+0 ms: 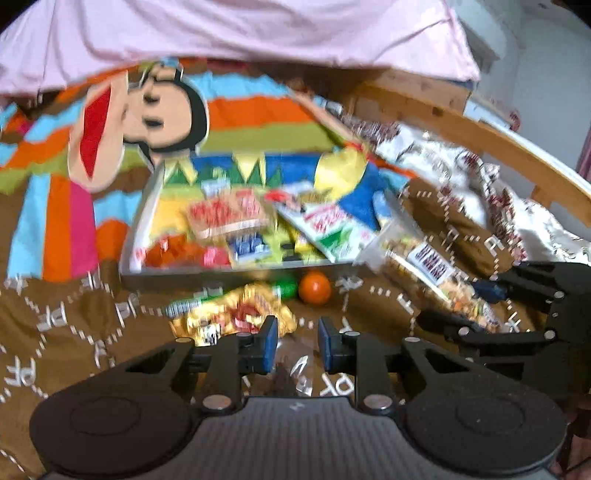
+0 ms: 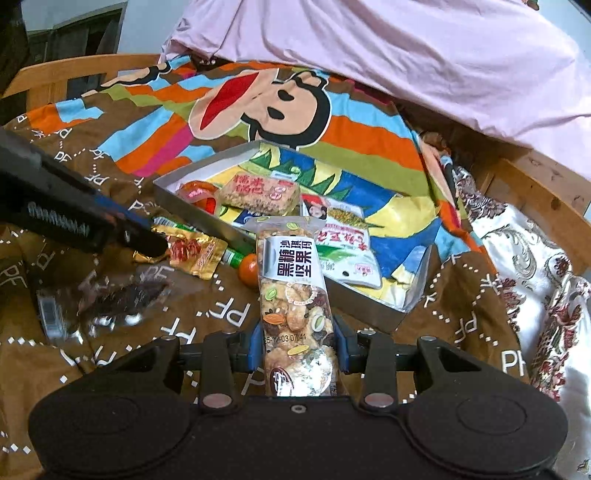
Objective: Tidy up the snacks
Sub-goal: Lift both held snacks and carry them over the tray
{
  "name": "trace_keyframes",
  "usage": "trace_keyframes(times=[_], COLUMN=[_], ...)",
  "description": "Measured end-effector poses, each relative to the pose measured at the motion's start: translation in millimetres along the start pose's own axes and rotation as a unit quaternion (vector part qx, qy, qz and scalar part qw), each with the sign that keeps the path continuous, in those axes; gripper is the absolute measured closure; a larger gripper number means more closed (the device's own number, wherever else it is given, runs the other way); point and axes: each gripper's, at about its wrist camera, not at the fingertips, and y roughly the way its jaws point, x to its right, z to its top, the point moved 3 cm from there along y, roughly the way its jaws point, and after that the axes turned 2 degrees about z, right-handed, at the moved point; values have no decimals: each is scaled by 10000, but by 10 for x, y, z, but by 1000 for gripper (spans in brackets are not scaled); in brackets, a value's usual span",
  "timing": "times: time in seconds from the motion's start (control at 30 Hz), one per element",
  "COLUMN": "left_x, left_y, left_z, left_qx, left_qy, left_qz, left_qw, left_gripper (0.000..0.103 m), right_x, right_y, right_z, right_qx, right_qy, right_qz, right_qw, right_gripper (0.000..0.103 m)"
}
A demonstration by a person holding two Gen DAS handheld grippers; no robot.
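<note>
My right gripper (image 2: 299, 347) is shut on a long clear nut bar packet (image 2: 295, 295), held over the near corner of the grey tray (image 2: 199, 210). In the left wrist view that bar (image 1: 424, 266) and the right gripper (image 1: 476, 306) are at the right. The tray (image 1: 221, 277) holds a rice cracker packet (image 1: 229, 214), a green-white packet (image 1: 332, 229) and other snacks. My left gripper (image 1: 297, 343) hovers with its pads a little apart and nothing pressed between them. A gold packet (image 1: 236, 314) lies just ahead of it. A clear packet (image 2: 118, 299) lies on the blanket.
A small orange fruit (image 1: 314, 290) and a green item (image 1: 286, 288) lie against the tray's near wall. The striped cartoon blanket (image 2: 332, 147) covers the bed. A pink quilt (image 1: 258, 29) lies behind, with a wooden bed frame (image 2: 535, 192) and floral cloth (image 2: 517, 240) at the right.
</note>
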Motion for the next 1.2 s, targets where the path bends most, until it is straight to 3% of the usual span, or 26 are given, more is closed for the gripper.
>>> trace_keyframes(times=[0.1,0.23,0.37,0.5,0.6,0.8,1.2], left_x=[-14,-48,-123,-76,23,86,102], left_y=[137,193,173,304,391,268,-43], left_z=[-96,-174,-207,-284,-331,-343,-109], left_qx=[-411,-693,-970,-1294,-1429,-1174,-59], left_qy=[147,314,216,368,729,936,712], left_qz=[76,292,147,90,98,248,207], left_qw=[9990,9967,9949,9909,9870,9884,9972], left_gripper=[73,36,21,23,53,56,58], right_x=[-13,-21,-17,-9,4,16,57], right_y=[19,31,18,7,-8,-22,-65], right_z=[-5,-8,-5,5,7,16,44], right_qx=[-52,-82,-58,-25,0,41,259], right_qy=[23,41,77,85,103,139,76], right_qz=[62,123,163,165,136,87,-168], right_qw=[10000,9999,9998,9998,9999,9999,9995], right_gripper=[63,63,63,63,63,63,63])
